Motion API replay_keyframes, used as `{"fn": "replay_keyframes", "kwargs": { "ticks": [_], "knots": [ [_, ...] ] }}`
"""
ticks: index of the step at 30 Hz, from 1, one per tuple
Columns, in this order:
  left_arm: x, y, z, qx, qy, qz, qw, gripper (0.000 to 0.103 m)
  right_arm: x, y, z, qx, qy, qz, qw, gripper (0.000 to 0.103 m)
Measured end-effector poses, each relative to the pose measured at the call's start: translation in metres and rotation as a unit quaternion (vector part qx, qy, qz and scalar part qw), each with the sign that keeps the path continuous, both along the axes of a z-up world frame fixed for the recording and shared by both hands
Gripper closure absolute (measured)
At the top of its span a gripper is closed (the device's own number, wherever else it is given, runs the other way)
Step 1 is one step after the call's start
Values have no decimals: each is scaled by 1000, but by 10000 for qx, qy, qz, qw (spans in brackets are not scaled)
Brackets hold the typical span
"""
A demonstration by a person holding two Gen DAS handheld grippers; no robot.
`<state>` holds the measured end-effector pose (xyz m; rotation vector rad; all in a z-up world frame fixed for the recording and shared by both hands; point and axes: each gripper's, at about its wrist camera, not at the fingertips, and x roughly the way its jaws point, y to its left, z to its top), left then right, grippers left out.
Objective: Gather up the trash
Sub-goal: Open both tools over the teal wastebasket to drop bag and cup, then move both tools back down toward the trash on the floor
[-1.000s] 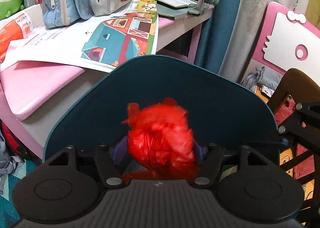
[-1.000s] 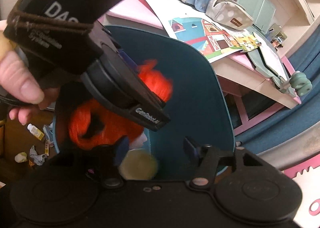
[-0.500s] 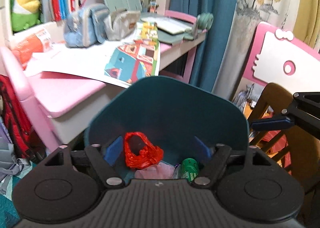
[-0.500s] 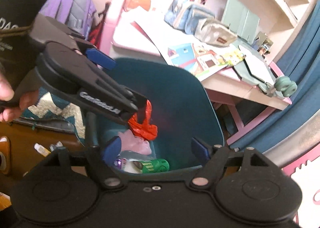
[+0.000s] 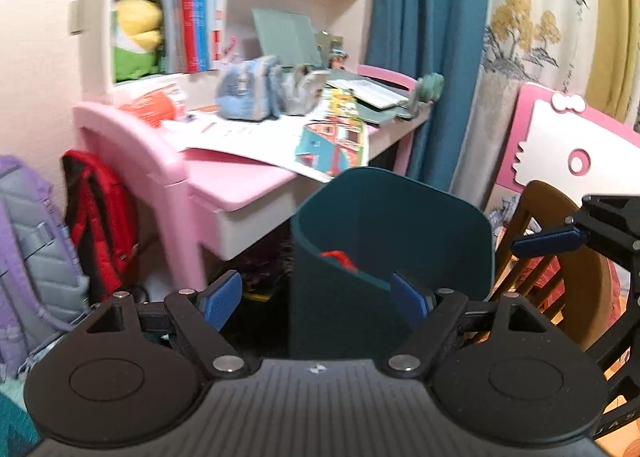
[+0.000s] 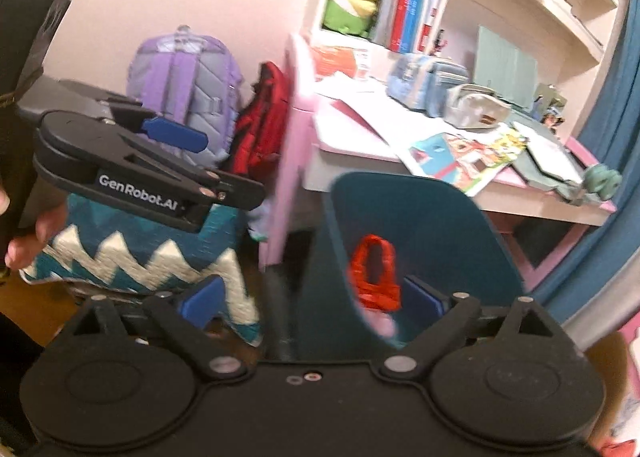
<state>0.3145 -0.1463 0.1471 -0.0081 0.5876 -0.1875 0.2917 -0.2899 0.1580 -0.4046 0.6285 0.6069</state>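
A crumpled red plastic bag point(image 6: 374, 277) lies inside the smooth teal bin point(image 5: 420, 217), perhaps atop other trash. The left gripper point(image 5: 318, 299) has spread wide and holds nothing; the right gripper's point(image 6: 316, 299) jaws have just been opening, nothing between them.

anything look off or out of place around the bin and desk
The teal bin stands upright, the red plastic bag inside it. On the pink desk, a large colourful sheet hangs over the front edge, above the bin. Nothing looks spilled.

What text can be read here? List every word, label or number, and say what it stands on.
"GenRobot.AI": white lettering on the side of the left gripper, seen from the right wrist view.
Book spines on the shelf: print too blurred to read.
Orange-and-white package on the desk: print too blurred to read.
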Motion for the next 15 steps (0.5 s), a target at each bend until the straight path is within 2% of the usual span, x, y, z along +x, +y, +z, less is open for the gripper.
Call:
{"fn": "replay_keyframes", "kwargs": {
  "ticks": [9, 12, 15],
  "knots": [
    [-52, 80, -21, -254, -36, 561, 9981, 18, -27, 65, -40, 504, 382, 329, 9975, 4],
    [-66, 115, -39, -497, 65, 704, 9963, 3, -29, 91, -64, 627, 443, 389, 9963, 4],
    [-78, 145, -60, -526, 50, 919, 9944, 1, -26, 116, -91, 886, 668, 448, 9928, 4]
  ]
}}
